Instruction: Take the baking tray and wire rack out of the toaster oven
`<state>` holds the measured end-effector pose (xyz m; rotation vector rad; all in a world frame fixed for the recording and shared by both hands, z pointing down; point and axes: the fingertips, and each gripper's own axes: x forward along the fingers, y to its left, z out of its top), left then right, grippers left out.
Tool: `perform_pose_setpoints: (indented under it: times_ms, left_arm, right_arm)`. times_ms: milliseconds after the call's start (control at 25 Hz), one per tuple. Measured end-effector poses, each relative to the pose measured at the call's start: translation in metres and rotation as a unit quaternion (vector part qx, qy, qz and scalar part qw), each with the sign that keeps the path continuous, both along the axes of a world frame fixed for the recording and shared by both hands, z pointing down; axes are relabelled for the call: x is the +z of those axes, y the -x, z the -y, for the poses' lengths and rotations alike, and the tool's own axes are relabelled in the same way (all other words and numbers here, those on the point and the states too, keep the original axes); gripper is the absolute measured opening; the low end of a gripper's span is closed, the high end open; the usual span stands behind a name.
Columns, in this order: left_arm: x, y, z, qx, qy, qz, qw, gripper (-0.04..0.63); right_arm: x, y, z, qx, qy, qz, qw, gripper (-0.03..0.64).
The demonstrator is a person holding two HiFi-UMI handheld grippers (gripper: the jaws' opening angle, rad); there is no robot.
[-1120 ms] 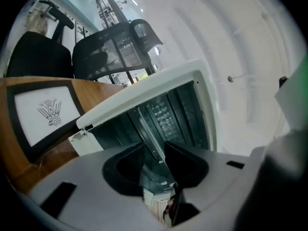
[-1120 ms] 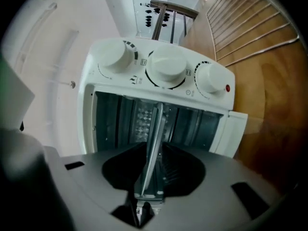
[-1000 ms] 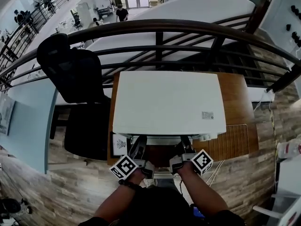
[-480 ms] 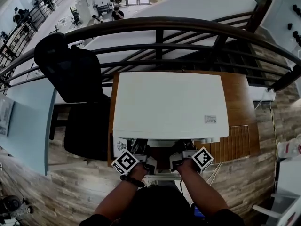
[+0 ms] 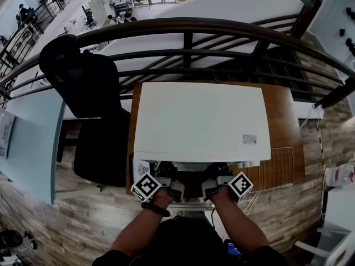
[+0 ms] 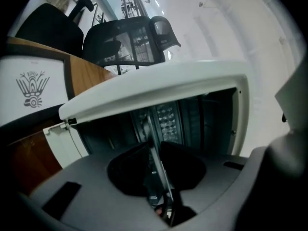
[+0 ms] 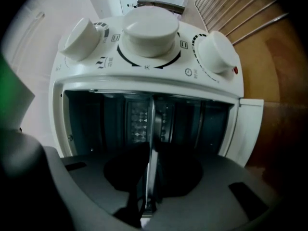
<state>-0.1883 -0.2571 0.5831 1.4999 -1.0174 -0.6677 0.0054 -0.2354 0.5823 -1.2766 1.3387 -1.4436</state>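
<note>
1. Both grippers are at the open front of the white toaster oven (image 5: 199, 121), which sits on a wooden table (image 5: 277, 110)
2. The left gripper (image 5: 165, 170) reaches into the left side of the dark opening, and the right gripper (image 5: 217, 170) reaches into the right side, the two side by side
3. The tray (image 7: 152, 126) is inside the oven with its near edge at the opening, and in both gripper views it shows as a thin metal strip running away into the oven
4. The left jaws are closing, and that strip runs right between the black pads, which sit tight against it on both sides
5. It's the same on the right: the jaws are closing, and the tray's edge is pinched between the pads with no gap showing
6. Three white knobs (image 7: 150, 25) line the oven's control panel in the right gripper view
7. The wire rack (image 5: 275, 168) is already out, lying flat on the table just to the right of the oven
8. A black chair (image 5: 89, 87) stands to the left of the table, and a dark railing (image 5: 188, 29) curves along the far side
</note>
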Motion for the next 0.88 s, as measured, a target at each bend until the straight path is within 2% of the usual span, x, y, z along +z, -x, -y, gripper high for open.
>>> perform_pose_setpoints:
  times_ms: [360,520,600,760,880]
  left_arm:
    - [-0.003,0.002,-0.017,-0.002,0.006,-0.01,0.9999,0.081]
    - [-0.008,0.0,-0.02,0.003,-0.007,-0.021,0.9998,0.081]
    - [-0.004,0.003,-0.026,0.003,0.006,-0.012,0.9999,0.081]
    - [-0.011,0.001,-0.032,0.006,-0.008,-0.037,0.9993,0.081]
    - [-0.002,0.006,-0.041,0.009,0.008,-0.012,0.9999,0.084]
  right_arm:
    - [-0.002,0.001,-0.016,-0.009,0.004,-0.001,1.0,0.066]
    - [-0.001,0.002,-0.022,-0.007,0.01,-0.004,1.0,0.064]
    - [-0.002,0.003,-0.027,-0.009,0.009,-0.002,1.0,0.064]
    - [-0.003,0.006,-0.035,-0.01,0.007,-0.001,1.0,0.064]
    - [0.0,0.007,-0.042,-0.01,0.01,0.003,1.0,0.063]
